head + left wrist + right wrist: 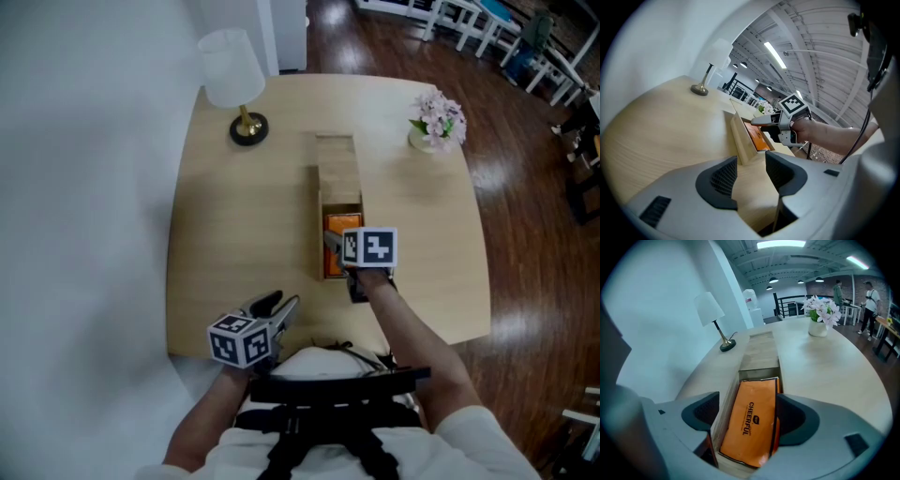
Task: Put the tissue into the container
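Observation:
An orange tissue pack (341,225) lies flat inside the long wooden container (336,164) in the middle of the table. In the right gripper view the tissue pack (751,420) fills the near end of the container (759,352). My right gripper (337,246) hovers over that end, its jaws astride the pack; the left pad stands off it by the box wall, so it is open (746,411). My left gripper (278,307) rests near the table's front left edge, open and empty (751,171). It faces the container (740,140).
A white-shaded lamp (234,80) stands at the table's back left, a vase of pink flowers (437,122) at the back right. The far half of the container is closed by a wooden lid. Dark wood floor surrounds the table (234,234).

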`<control>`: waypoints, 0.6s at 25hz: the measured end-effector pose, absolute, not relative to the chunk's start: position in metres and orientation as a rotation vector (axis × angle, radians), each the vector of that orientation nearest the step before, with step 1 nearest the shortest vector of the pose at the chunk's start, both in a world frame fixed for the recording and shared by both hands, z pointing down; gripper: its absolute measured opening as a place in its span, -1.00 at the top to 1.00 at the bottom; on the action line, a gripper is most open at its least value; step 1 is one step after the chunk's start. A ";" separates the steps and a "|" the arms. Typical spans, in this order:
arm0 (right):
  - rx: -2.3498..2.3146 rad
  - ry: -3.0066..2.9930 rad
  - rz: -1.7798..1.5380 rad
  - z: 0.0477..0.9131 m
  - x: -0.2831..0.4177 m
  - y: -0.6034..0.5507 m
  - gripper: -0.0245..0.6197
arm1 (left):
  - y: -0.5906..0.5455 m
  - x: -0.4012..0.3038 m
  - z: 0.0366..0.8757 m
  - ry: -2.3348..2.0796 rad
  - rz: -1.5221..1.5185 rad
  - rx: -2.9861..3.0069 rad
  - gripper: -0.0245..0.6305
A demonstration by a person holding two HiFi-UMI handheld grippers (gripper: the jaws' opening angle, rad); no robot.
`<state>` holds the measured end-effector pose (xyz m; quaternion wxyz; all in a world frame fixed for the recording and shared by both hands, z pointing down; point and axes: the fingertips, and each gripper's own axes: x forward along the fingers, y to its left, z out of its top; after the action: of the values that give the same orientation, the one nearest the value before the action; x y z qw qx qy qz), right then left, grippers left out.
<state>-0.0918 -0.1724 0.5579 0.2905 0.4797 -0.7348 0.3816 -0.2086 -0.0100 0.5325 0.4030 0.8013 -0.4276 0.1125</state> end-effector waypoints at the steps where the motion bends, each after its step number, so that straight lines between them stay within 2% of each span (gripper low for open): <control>1: 1.279 -1.964 1.024 0.558 -0.091 -0.172 -0.30 | -0.011 -0.209 0.533 -1.082 0.282 2.022 0.33; 5: 1.282 -1.993 1.044 0.554 -0.086 -0.172 -0.30 | -0.017 -0.208 0.531 -1.081 0.265 2.020 0.37; 7: 1.280 -2.011 1.044 0.550 -0.083 -0.172 -0.23 | -0.018 -0.205 0.529 -1.078 0.251 2.021 0.43; 11: 1.261 -2.058 1.018 0.541 -0.076 -0.170 0.35 | -0.023 -0.198 0.522 -1.069 0.212 2.035 0.68; 15: 1.241 -2.093 1.010 0.536 -0.069 -0.167 0.70 | -0.028 -0.188 0.514 -1.051 0.183 2.067 0.79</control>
<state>-0.0692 -0.1674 0.5361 0.2509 0.4561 -0.7690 0.3710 -0.1880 -0.0280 0.5141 0.3965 0.8157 -0.4149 0.0721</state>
